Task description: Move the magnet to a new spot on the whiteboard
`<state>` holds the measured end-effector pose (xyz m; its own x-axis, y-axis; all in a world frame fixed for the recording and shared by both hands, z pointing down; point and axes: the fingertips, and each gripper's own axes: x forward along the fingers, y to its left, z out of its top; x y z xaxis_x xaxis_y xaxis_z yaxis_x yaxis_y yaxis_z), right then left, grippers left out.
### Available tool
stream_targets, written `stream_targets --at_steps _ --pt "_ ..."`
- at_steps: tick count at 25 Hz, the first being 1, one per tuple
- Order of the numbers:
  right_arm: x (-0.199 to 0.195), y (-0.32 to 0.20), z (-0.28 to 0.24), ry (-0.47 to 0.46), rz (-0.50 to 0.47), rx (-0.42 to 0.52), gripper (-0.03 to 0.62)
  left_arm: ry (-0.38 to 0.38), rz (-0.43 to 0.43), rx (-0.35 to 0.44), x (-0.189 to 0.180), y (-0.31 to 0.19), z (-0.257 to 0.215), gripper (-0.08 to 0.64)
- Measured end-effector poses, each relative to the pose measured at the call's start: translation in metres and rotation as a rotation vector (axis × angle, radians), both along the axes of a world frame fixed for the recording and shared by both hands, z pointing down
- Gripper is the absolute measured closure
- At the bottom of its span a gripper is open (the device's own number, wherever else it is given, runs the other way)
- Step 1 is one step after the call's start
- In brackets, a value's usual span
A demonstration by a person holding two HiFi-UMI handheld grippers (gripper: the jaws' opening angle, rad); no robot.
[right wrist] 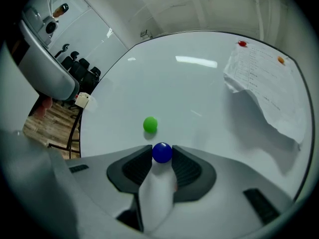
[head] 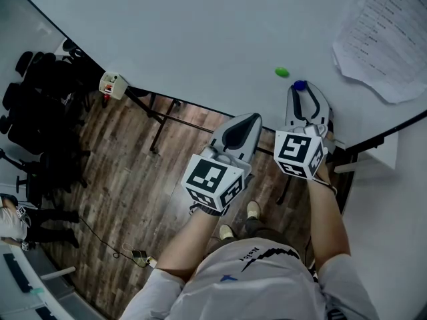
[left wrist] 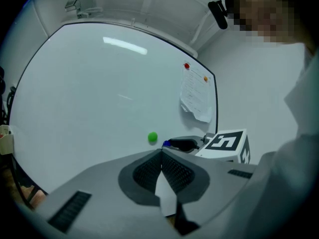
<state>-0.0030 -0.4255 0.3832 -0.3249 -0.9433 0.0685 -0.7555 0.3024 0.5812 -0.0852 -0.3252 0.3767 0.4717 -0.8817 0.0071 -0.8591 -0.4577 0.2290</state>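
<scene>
The blue magnet (right wrist: pixel 162 152) sits low on the whiteboard (head: pixel 200 39), near its right side. The right gripper (head: pixel 300 92) holds it: both fingers (right wrist: pixel 187 168) are closed on the magnet, one pad touching each side of it at the tips. A green magnet (right wrist: pixel 150 124) sits on the board just beside the blue one, apart from it and outside the grip.

The left gripper (left wrist: pixel 161 152) is level beside the right gripper, short of the board. Its fingers (left wrist: pixel 149 173) are closed pad to pad with nothing between them.

A crumpled paper sheet (right wrist: pixel 264 91) hangs on the board to the right of the magnets and well apart from them. A red magnet (right wrist: pixel 242 44) and an orange magnet (right wrist: pixel 280 59) pin it along its top edge. The sheet carries printed lines, too small to read.

Each gripper carries a marker cube (head: pixel 299 153) with black-and-white square patterns.

A small box (head: pixel 113 85) is fixed at the lower left edge of the board. Black chairs (head: pixel 40 105) stand on the wooden floor (head: pixel 127 172) to the left. No object lies on the board between the blue magnet and the open white area to its left.
</scene>
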Motion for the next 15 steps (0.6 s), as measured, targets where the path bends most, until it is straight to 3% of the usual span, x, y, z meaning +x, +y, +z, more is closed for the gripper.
stream_targets --at_steps 15 --pt "-0.0009 -0.0021 -0.001 -0.018 0.07 -0.046 0.462 0.012 -0.005 -0.009 -0.0049 0.0024 0.0027 0.549"
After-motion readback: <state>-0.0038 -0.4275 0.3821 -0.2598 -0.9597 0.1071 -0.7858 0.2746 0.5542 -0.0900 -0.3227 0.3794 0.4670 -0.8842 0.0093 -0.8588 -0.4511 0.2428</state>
